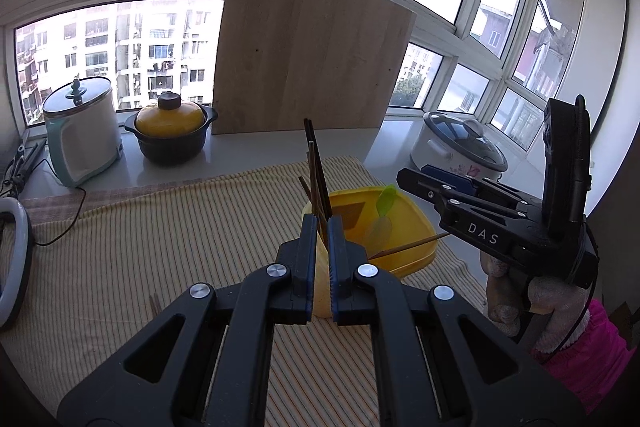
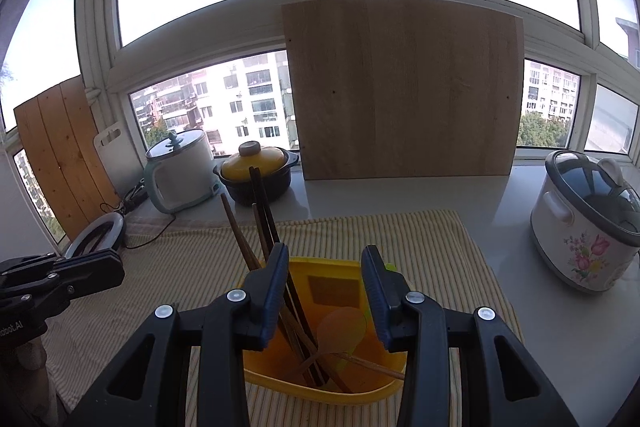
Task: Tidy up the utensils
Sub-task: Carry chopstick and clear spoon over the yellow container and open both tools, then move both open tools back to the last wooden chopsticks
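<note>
Left wrist view: left claw (image 1: 320, 259) is closed, empty, near the yellow holder (image 1: 404, 227) on the striped cloth (image 1: 160, 235). The holder contains four dark chopsticks (image 1: 316, 171), one green spoon (image 1: 382, 215) and one thin skewer (image 1: 412, 245).

Right wrist view: right claw (image 2: 325, 291) is half open, straddling the holder (image 2: 288, 363), gripping nothing. Collection appears complete; likely next: straighten the skewer (image 2: 372, 365) inside.

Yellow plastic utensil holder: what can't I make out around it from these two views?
- Yellow plastic utensil holder: right wrist view, base hidden behind right gripper.
- Green translucent spoon: left wrist view, too blurred to see its handle.
- Dark wooden chopsticks: lower ends hidden by left gripper.
</note>
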### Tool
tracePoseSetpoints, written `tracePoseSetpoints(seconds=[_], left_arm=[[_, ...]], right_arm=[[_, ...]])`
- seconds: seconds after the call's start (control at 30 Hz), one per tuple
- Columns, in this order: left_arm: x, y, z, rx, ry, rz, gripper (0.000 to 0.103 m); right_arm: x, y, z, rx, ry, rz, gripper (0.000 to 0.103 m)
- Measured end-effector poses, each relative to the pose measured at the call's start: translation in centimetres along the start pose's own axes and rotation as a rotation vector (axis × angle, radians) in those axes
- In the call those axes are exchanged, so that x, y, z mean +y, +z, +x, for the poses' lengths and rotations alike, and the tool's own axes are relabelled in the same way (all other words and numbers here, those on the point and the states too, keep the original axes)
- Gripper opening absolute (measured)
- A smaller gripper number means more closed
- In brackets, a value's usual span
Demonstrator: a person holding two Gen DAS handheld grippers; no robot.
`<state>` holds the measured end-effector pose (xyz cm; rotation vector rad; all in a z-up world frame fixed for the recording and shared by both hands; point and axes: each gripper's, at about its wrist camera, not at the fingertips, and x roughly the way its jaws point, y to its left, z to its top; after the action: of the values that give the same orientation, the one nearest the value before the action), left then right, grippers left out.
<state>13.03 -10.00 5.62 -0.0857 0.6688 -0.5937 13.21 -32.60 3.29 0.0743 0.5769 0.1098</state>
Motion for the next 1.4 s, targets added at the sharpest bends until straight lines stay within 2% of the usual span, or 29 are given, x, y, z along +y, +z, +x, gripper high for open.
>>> tracePoseSetpoints(seconds=[0.07, 0.17, 0.2, 0.3, 0.43, 0.53, 0.73, 0.87, 0.9, 1.0, 1.2, 1.4], left_arm=[[0.4, -0.3, -0.4, -0.002, 0.018, 0.003, 0.006], [1.4, -0.9, -1.1, -0.009, 0.047, -0.003, 0.033], [1.8, -1.1, -1.3, -0.011, 0.055, -0.007, 0.036], [3.4, -1.8, -1.8, -0.001, 0.085, -0.017, 0.036], [6.4, -3.1, -1.9, 0.036, 0.137, -0.05, 0.036], [9.1, -4.3, -1.5, 0.088, 0.171, -0.095, 0.036], [13.7, -7.1, 0.2, 0.201, 0.169, -0.206, 0.036], [15.0, -8.9, 1.5, 0.262, 0.177, -0.237, 0.036], [15.2, -9.4, 1.9, 0.276, 0.175, -0.243, 0.036], [15.7, -10.4, 2.9, 0.316, 0.183, -0.25, 0.036], [16.8, -11.6, 4.7, 0.377, 0.204, -0.274, 0.036], [17.4, -12.0, 6.7, 0.429, 0.19, -0.286, 0.036]], right_arm=[[0.6, -0.2, -0.4, 0.002, 0.007, -0.012, 0.039], [1.7, -0.6, -1.1, 0.0, 0.02, -0.028, 0.039], [2.2, -0.7, -1.3, 0.001, 0.028, -0.034, 0.039], [3.6, -1.2, -1.8, 0.012, 0.055, -0.057, 0.04], [5.4, -2.1, -2.3, 0.035, 0.081, -0.086, 0.052], [6.8, -2.8, -2.2, 0.062, 0.116, -0.104, 0.054], [10.3, -4.5, -1.6, 0.133, 0.194, -0.174, 0.067], [12.0, -5.9, -0.7, 0.199, 0.228, -0.198, 0.088], [12.3, -6.2, -0.5, 0.211, 0.231, -0.198, 0.089], [12.9, -7.2, 0.3, 0.245, 0.211, -0.204, 0.103], [13.0, -9.0, 1.2, 0.291, 0.236, -0.204, 0.103], [13.0, -9.5, 2.4, 0.34, 0.237, -0.179, 0.103]])
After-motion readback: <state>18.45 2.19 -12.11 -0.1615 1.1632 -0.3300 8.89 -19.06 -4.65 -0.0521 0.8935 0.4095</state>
